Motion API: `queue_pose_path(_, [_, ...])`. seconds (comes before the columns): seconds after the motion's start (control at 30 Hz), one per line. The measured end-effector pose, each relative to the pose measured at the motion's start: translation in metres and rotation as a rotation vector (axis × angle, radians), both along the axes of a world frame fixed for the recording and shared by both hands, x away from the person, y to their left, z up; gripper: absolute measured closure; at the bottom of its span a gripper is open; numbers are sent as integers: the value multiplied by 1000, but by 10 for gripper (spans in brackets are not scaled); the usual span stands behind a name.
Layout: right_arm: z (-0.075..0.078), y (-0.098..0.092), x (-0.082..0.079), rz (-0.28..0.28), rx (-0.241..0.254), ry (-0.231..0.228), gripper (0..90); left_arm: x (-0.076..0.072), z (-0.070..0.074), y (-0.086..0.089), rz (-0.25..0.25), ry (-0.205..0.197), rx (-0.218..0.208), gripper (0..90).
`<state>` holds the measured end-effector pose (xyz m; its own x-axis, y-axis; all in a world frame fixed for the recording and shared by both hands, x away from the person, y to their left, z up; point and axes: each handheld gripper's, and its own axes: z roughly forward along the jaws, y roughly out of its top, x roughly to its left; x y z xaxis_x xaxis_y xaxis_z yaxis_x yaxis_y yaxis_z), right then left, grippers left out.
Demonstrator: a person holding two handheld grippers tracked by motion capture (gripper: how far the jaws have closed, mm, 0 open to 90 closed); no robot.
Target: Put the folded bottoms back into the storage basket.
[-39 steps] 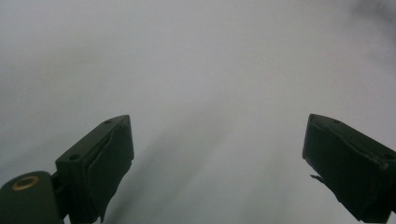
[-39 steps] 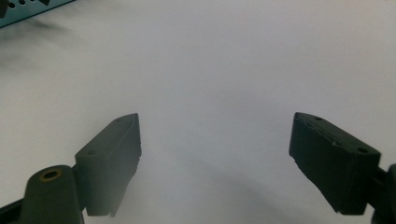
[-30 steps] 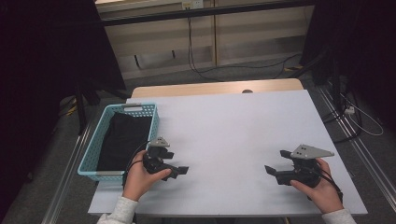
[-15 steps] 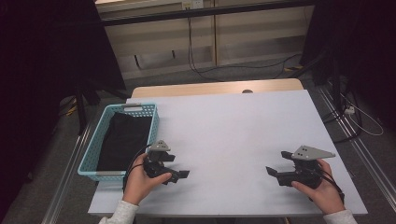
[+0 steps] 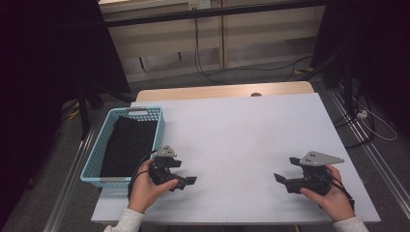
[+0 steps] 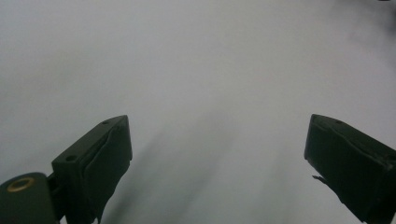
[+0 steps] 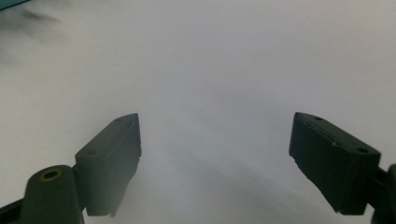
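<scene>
A light-blue plastic basket [image 5: 93, 159] stands at the table's left edge with a black cloth [image 5: 126, 145] lying in it. My left gripper [image 5: 189, 181] rests low over the white table [image 5: 241, 135] just right of the basket's near corner, jaws pointing right. In the left gripper view its jaws stand wide apart [image 6: 217, 163] with bare table between them. My right gripper [image 5: 278, 177] sits near the front right of the table, pointing left. Its jaws are also spread [image 7: 215, 158] over bare white surface, holding nothing.
The table's front edge runs just under both hands. A strip of wood-coloured tabletop [image 5: 222, 91] shows behind the white sheet. Metal rails and cables [image 5: 367, 116] lie on the floor to the right; dark stands are at the left.
The left hand and gripper have shifted slightly; otherwise nothing has visibly changed.
</scene>
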<state>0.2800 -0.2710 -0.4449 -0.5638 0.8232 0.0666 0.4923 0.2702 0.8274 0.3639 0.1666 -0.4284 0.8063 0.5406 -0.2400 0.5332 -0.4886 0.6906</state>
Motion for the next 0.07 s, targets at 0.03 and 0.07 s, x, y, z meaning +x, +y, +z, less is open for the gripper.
queue_pose_path(0.03, [0, 0, 0, 2, -4, 2, 162, 0, 0, 1, -2, 1, 3, 76])
queue_pose_path(0.07, [-1, 1, 1, 3, -5, 4, 162, 0, -1, 1, 0, -2, 1, 77])
